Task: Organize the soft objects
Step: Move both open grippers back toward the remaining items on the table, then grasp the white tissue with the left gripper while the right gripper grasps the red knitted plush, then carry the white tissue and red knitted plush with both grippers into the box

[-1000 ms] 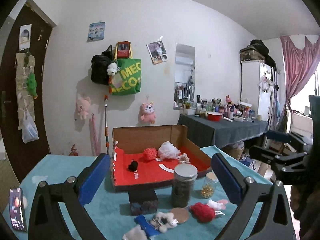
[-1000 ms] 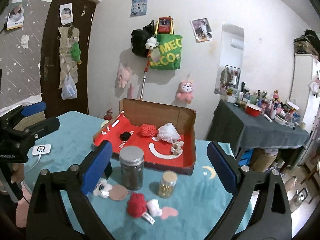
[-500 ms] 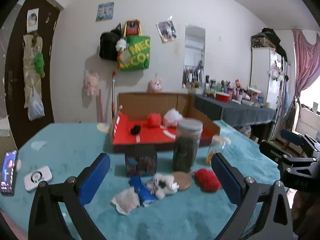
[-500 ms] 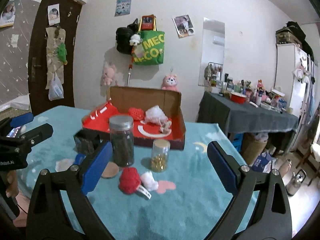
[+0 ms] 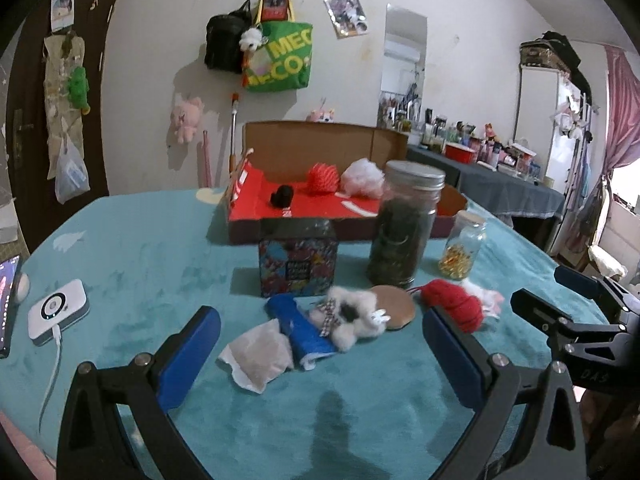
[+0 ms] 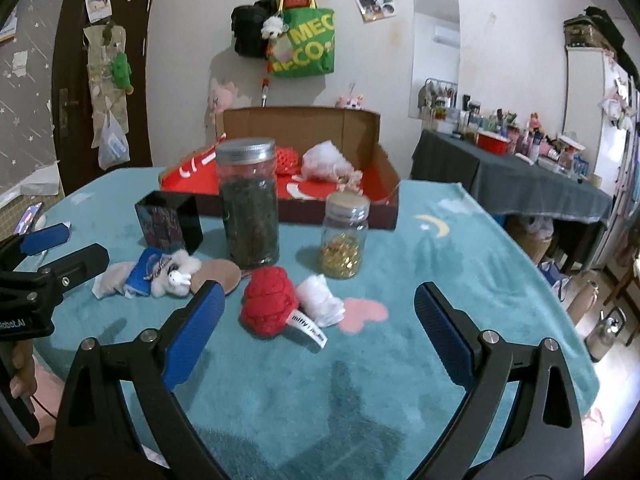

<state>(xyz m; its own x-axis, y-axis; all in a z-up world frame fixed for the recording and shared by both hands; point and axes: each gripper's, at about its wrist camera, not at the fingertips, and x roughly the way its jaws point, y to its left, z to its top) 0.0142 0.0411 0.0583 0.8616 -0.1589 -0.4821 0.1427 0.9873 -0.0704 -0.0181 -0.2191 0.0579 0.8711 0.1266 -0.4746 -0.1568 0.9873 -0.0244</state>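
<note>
My left gripper point(image 5: 320, 344) is open and empty, low over the teal cloth, just short of a white fluffy toy point(image 5: 352, 316), a blue pouch point(image 5: 300, 326) and a pale sachet point(image 5: 256, 354). My right gripper point(image 6: 316, 320) is open and empty, with a red knitted ball point(image 6: 270, 306) and a white fluffy piece point(image 6: 322, 300) between its fingers' line. The open cardboard box point(image 5: 256, 216) with a red floor holds a red mesh ball point(image 5: 322, 178), a white puff point(image 5: 362, 178) and a black pompom point(image 5: 282, 196).
A tall dark jar point(image 6: 248, 204), a small jar of gold bits point(image 6: 344, 236), a patterned tin point(image 5: 296, 260) and a cork disc point(image 5: 392, 306) stand between the toys and the box. A white charger point(image 5: 58, 312) and a phone point(image 5: 6, 292) lie at the left.
Both grippers have dropped lower and closer to the table; the loose toys now sit near their fingertips. Both stayed open.
</note>
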